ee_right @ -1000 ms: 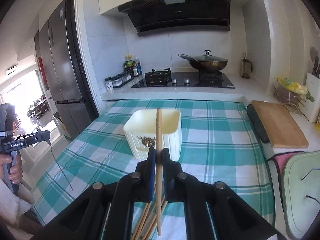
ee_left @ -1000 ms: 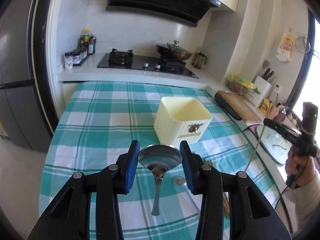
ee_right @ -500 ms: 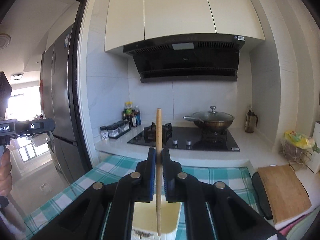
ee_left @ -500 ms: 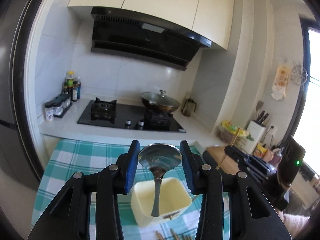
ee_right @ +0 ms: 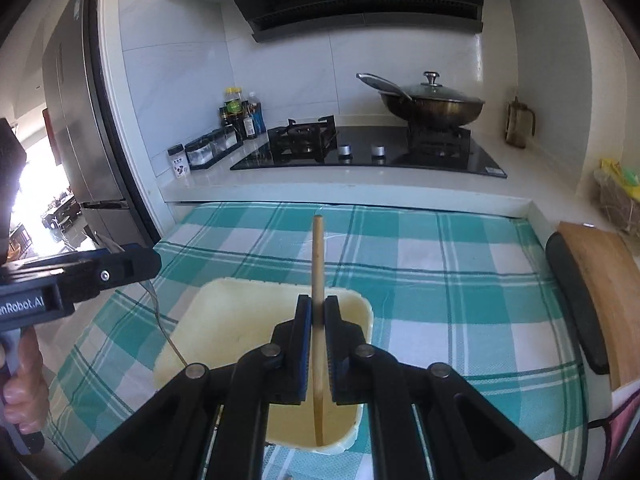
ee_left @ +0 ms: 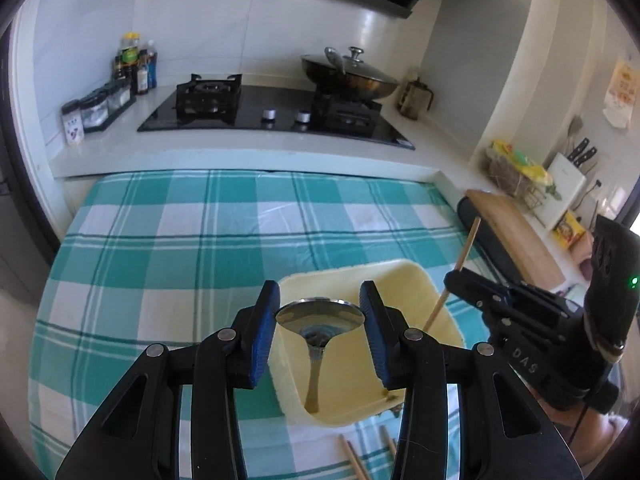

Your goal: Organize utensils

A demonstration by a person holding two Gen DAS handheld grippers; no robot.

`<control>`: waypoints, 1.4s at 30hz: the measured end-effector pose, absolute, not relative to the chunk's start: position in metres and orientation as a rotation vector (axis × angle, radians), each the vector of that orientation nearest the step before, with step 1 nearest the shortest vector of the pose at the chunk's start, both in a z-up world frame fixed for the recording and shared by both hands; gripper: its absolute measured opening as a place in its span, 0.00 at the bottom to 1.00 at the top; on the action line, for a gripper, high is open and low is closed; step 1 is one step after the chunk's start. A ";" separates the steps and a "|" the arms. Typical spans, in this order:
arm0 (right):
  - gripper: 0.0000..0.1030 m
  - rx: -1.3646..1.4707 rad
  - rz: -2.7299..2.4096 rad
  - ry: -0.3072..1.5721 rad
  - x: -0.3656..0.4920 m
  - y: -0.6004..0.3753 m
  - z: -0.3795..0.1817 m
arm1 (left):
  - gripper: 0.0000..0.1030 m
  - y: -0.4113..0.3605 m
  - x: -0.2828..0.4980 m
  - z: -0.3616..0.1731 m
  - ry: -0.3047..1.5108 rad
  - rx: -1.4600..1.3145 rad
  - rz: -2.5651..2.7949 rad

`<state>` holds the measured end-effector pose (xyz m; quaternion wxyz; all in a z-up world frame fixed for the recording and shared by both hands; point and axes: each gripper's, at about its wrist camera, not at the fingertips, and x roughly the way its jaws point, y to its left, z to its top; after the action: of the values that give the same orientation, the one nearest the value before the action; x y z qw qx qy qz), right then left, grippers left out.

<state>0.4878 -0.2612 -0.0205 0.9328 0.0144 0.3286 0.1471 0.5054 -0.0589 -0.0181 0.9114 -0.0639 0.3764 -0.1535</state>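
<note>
My left gripper [ee_left: 319, 320] is shut on a steel spoon [ee_left: 320, 317], gripped across its bowl, with the handle hanging down inside the cream plastic utensil holder [ee_left: 420, 280]. My right gripper [ee_right: 317, 320] is shut on a wooden chopstick [ee_right: 317, 248] held upright, its lower end inside the same holder [ee_right: 240, 300]. Both grippers hover just above the holder's opening. The right gripper with its chopstick [ee_left: 464, 256] shows in the left wrist view. The left gripper's body [ee_right: 80, 276] and the spoon handle [ee_right: 166, 332] show in the right wrist view. More chopsticks [ee_left: 354, 458] lie on the cloth in front of the holder.
The holder stands on a teal checked tablecloth [ee_left: 180, 248]. Behind it are a counter with a gas hob [ee_left: 276, 112], a lidded wok [ee_left: 348, 76] and condiment bottles [ee_left: 134, 66]. A wooden cutting board [ee_right: 604, 276] lies at the right. A fridge [ee_right: 80, 120] stands at the left.
Both grippers were lifted up, then came down over the holder. The spoon handle and the chopstick's lower end now hang inside it.
</note>
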 end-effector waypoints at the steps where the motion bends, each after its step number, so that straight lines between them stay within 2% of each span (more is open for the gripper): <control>1: 0.08 0.036 0.294 0.676 0.487 -0.262 -0.024 | 0.43 -0.059 0.504 -0.018 0.774 -0.135 -0.319; 2: 0.10 0.042 0.289 0.680 0.487 -0.262 -0.025 | 0.46 -0.057 0.501 -0.017 0.770 -0.142 -0.327; 4: 0.34 0.058 0.283 0.676 0.481 -0.265 -0.022 | 0.63 -0.050 0.488 -0.012 0.762 -0.155 -0.333; 5: 0.39 0.069 0.278 0.661 0.475 -0.268 -0.017 | 0.66 -0.046 0.481 -0.008 0.756 -0.153 -0.331; 9: 0.40 0.063 0.289 0.653 0.441 -0.280 0.001 | 0.81 -0.027 0.427 -0.001 0.764 -0.093 -0.341; 12: 0.41 0.029 0.310 0.677 0.392 -0.291 0.002 | 0.88 -0.015 0.377 -0.018 0.810 -0.036 -0.346; 15: 0.41 -0.007 0.308 0.718 0.334 -0.304 -0.019 | 0.88 -0.010 0.316 -0.061 0.878 -0.004 -0.343; 19: 0.41 -0.017 0.206 0.776 0.257 -0.322 -0.076 | 0.88 -0.015 0.254 -0.117 0.928 -0.029 -0.276; 25: 0.41 0.029 0.077 0.848 0.180 -0.328 -0.143 | 0.88 -0.022 0.211 -0.153 0.955 -0.152 -0.242; 31: 0.41 0.104 0.086 0.884 0.168 -0.331 -0.164 | 0.88 -0.035 0.204 -0.163 0.952 -0.140 -0.249; 42: 0.41 0.108 0.087 0.870 0.169 -0.318 -0.169 | 0.88 -0.033 0.201 -0.180 0.939 -0.161 -0.216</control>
<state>0.1691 -0.3179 -0.1688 0.9046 0.0523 0.4210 0.0423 0.2007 -0.0333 -0.1799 0.8830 -0.0774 0.4511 -0.1039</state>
